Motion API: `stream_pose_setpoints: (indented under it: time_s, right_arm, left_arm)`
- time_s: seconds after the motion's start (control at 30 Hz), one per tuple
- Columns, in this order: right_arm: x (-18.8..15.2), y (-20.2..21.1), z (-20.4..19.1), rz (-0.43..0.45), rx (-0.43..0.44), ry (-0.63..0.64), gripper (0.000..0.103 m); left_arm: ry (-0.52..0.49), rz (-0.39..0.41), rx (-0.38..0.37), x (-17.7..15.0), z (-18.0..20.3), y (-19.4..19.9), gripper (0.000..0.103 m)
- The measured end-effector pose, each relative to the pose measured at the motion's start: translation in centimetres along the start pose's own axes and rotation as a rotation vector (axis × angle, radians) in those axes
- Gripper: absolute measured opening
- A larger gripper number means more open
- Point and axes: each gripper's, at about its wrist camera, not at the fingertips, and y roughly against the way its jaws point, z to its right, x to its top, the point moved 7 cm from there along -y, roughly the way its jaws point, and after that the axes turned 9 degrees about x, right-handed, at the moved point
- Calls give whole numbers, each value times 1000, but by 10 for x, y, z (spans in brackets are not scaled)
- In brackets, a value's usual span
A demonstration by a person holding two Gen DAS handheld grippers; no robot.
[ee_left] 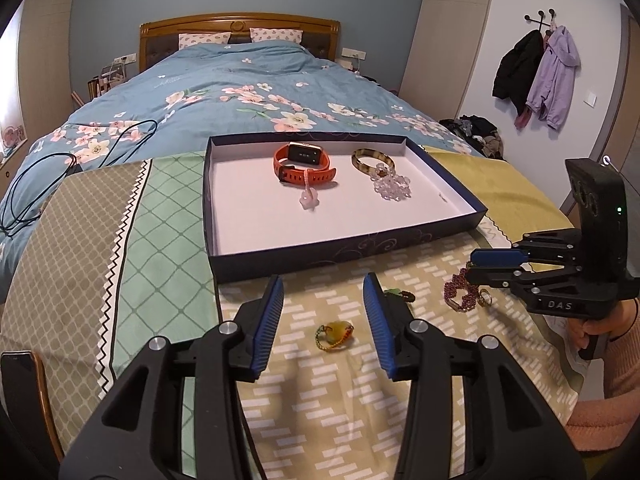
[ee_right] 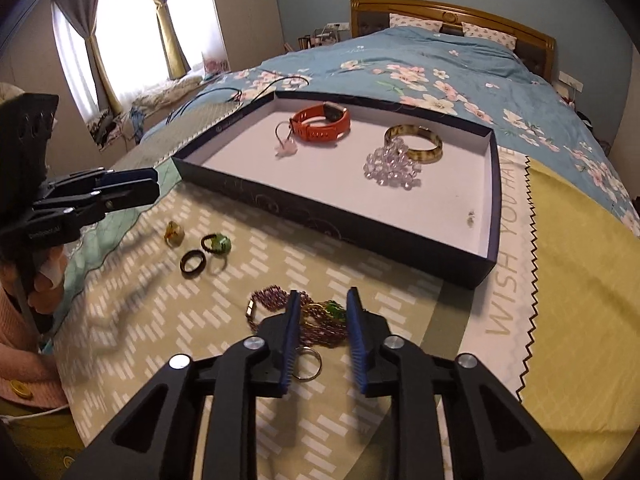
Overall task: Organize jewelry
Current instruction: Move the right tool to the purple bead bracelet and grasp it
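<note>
A dark blue tray with a white floor holds an orange watch, a pink charm, a tortoiseshell bangle and a clear bead bracelet. My left gripper is open above a yellow pendant on a braided cord. My right gripper is open, its fingers straddling a pile of purple beads with a green piece and a metal ring.
A dark ring and a green-stone ring lie on the patterned cloth in front of the tray. A phone lies at the left edge. Black cables trail over the blue floral duvet behind.
</note>
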Motion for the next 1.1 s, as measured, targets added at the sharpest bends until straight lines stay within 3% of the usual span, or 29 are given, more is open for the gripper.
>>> stream_pose_setpoints:
  time_s: [0.03, 0.13, 0.37, 0.57, 0.63, 0.67, 0.73, 0.93, 1.1]
  right_arm:
    - [-1, 0, 1, -2, -4, 0, 8]
    - [-1, 3, 4, 10, 1, -7, 5]
    - [5, 22, 2, 82, 67, -57, 5]
    - [-5, 19, -23, 29, 137, -17, 6]
    - [-10, 15, -28, 5, 144, -6, 9]
    - [-12, 14, -29, -2, 145, -5, 20]
    - [-14, 16, -27, 6, 136, -9, 26]
    - [-11, 26, 0, 59, 89, -93, 26]
    - [-12, 13, 13, 37, 59, -126, 27]
  left_arm:
    - [1, -2, 0, -1, 0, 0, 41]
    - [7, -7, -3, -4, -1, 0, 41]
    - [12, -8, -10, -7, 0, 0, 41]
    - [-5, -13, -17, -11, 2, 1, 41]
    - [-10, -18, -17, -12, 3, 1, 41]
    - [-11, -19, -18, -12, 4, 1, 41]
    - [-14, -19, -19, -13, 4, 1, 41]
    - [-11, -24, -19, -14, 4, 0, 41]
    - [-14, -28, -20, -16, 6, -1, 41]
